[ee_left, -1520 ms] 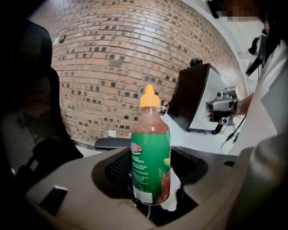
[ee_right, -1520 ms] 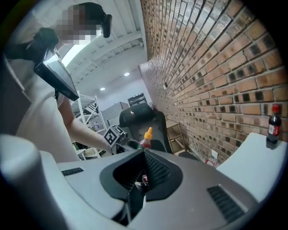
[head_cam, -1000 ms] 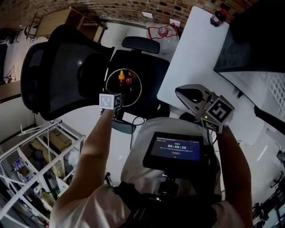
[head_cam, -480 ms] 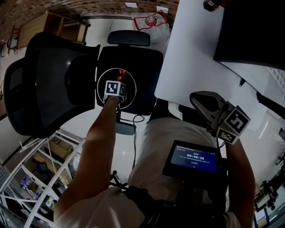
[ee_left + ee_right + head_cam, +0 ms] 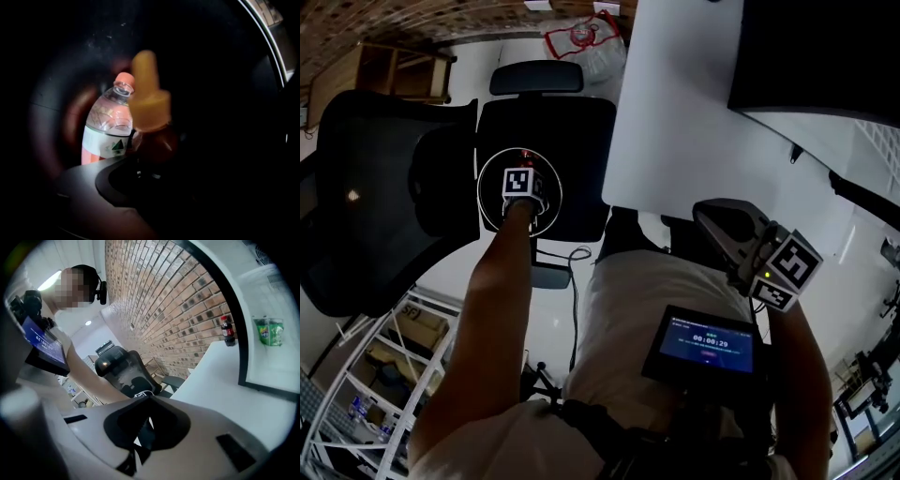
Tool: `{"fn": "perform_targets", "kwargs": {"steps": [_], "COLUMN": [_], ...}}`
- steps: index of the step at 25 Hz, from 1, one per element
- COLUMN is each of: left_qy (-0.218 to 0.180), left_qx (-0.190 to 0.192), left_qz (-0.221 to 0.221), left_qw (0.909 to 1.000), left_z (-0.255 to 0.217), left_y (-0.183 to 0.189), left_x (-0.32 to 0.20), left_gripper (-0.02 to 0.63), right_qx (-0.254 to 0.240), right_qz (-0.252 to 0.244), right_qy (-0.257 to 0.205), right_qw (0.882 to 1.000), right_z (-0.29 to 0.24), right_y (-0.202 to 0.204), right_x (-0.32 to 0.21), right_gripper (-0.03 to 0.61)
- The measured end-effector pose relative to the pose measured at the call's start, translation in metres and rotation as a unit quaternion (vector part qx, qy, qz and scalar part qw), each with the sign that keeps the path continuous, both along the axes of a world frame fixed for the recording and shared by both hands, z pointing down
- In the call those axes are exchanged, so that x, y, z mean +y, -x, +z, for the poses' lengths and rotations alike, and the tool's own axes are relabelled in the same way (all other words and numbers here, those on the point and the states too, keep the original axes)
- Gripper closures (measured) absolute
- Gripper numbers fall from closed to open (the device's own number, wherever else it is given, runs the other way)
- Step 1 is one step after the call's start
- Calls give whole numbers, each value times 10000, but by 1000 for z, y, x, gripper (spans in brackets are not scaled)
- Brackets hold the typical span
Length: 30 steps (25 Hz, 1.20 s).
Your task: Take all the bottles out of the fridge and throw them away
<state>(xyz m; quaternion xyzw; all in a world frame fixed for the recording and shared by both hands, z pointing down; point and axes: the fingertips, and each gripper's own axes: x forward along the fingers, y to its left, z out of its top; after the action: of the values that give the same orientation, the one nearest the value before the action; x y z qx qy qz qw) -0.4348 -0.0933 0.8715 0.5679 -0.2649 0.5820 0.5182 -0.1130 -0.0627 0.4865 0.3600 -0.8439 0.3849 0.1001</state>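
left tongs (image 5: 143, 168) grip a yellow-capped bottle (image 5: 149, 108) inside the bin (image 5: 480, 187), beside a pink-capped bottle (image 5: 110, 129) already dumped; right tongs (image 5: 140, 446) are closed and empty, and a cola bottle (image 5: 228, 331) on the table (image 5: 220, 376) likely remains.

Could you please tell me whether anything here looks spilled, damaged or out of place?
Nothing stands out. The clear pink-capped bottle and the brown yellow-capped bottle sit inside the dark bin with no spill visible, though the view is dim.
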Motion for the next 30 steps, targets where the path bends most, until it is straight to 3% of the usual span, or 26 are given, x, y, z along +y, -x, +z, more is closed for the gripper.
{"fn": "perform_targets", "kwargs": {"steps": [5,11,17,21,25,30], "left_qy": [-223,-977,-1983,-2406,-2864,-3441], "left_qx": [-62,220,-22,-178,192,1015], "left_qz": [26,-101,3,-77,-160,518], "left_qw": [9997,9949,9801,9704,9578,9320], "left_z": [-18,-56,-109,-141,-180,-233], "left_y": [2,6,20,24,-11,-99], "left_x": [-4,-15,-26,-29,-40,-44], "left_gripper": [321,333,595,613,612,614], "right_qx": [-21,-142,-236,-259,-207,-175], "right_qz": [187,299,543,814,992,1267], "right_qy": [-247,-618,-1007,-1263,-1441,-1575], "right_qw": [9995,9975,9932,9883,9844,9792], "right_z": [-10,-21,-35,-45,-46,-49], "right_y": [-9,-14,-29,-48,-71,-110], "right_x": [-3,-5,-12,-13,-16,-7], "right_gripper": [577,577,577,577,577,577]}}
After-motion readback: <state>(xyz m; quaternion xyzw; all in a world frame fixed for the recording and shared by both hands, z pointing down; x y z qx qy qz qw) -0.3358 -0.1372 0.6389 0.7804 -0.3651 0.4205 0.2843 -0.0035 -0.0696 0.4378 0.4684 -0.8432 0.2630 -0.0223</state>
